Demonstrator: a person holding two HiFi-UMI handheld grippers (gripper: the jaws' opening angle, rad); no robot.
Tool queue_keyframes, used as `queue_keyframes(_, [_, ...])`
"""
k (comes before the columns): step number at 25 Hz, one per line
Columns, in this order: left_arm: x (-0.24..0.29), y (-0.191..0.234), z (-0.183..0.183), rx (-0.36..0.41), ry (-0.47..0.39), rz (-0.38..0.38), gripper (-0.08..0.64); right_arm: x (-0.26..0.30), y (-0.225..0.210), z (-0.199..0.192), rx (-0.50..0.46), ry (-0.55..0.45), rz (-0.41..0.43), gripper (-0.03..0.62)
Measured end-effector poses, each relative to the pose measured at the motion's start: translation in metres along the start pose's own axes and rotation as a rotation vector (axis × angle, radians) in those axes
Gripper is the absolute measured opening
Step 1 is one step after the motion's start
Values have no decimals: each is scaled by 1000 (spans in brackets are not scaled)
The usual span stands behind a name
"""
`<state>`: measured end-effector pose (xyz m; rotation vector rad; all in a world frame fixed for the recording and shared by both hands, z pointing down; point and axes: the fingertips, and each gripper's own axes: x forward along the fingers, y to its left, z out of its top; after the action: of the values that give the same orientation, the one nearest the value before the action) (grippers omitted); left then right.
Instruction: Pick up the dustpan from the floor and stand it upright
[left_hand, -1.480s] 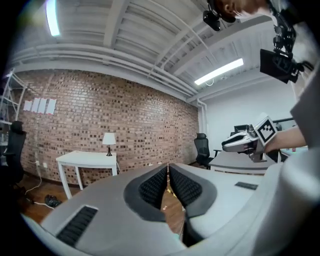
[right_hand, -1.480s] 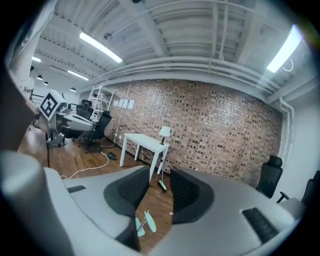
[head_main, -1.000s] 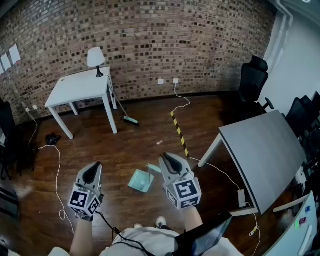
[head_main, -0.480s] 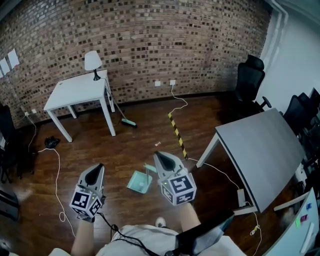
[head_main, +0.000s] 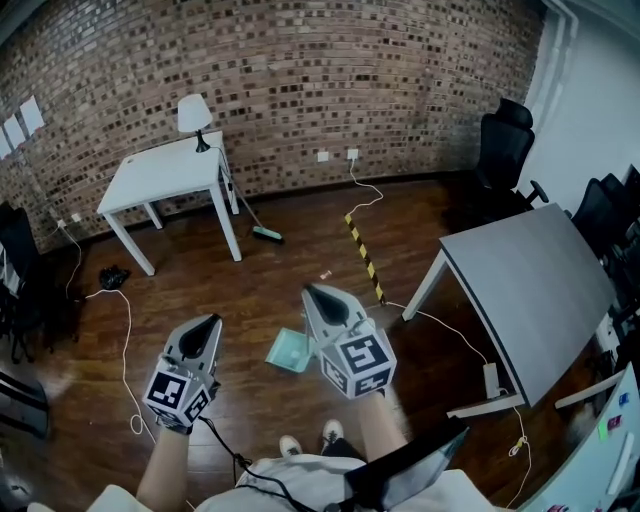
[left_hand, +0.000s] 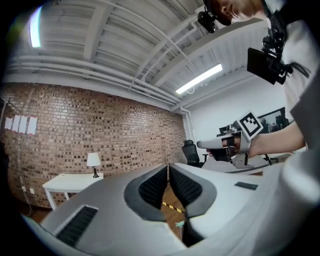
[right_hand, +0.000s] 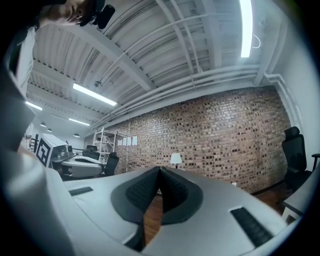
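The teal dustpan (head_main: 288, 350) lies flat on the dark wood floor between my two grippers in the head view. Its right edge and handle are hidden behind the right gripper (head_main: 308, 291), which is held level above it, shut and with nothing in it. The left gripper (head_main: 212, 320) hovers to the dustpan's left, also shut and empty. In the left gripper view the jaws (left_hand: 168, 166) meet at the tip, and the right gripper (left_hand: 220, 145) shows at the right. The right gripper view shows its pads (right_hand: 159, 169) pressed together, facing the brick wall.
A white table (head_main: 165, 170) with a lamp (head_main: 192, 112) stands at the back left, and a broom (head_main: 262, 232) leans beside it. A grey table (head_main: 530, 290) is at the right. A black-yellow tape strip (head_main: 362, 255) and cables (head_main: 125, 340) lie on the floor. Office chairs (head_main: 505, 150) stand at the back right.
Both grippers have risen and shifted forward. The right one now covers the dustpan's handle, which showed before. The dustpan still lies on the floor.
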<state>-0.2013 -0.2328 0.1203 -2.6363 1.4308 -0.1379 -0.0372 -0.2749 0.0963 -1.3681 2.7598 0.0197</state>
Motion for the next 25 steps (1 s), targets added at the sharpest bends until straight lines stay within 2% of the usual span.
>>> queue_keyframes(4, [-21,-18,10,30,-31,-21,25,-27,14,11,18,-27,-10,-17])
queue_keyframes(8, [-60,-55,5,-26,-48,22,26,-76,30,1,54,-7,-5,-17])
queue_keyframes(11, [-89,-93,0,-69,-44,55,23,-119,41,-6,40,11,15,-17])
queue_keyframes(15, [-129,-177,-12,-53,-16,-7,-5,-202,52,-15,42,18,40,-17])
queue_keyframes(19, [-173,-272,-17,-34,11,8,-6,-307,69,-36,24,64,84,-17])
queue_keyframes(22, [-195,-324,-16,-75,11,29,-6,-365,66,-44,78,73,74,-17])
queue_keyframes(25, [-211,-370,-3,-97,21,5,-8,-414,64,-38,106,72,52,-17])
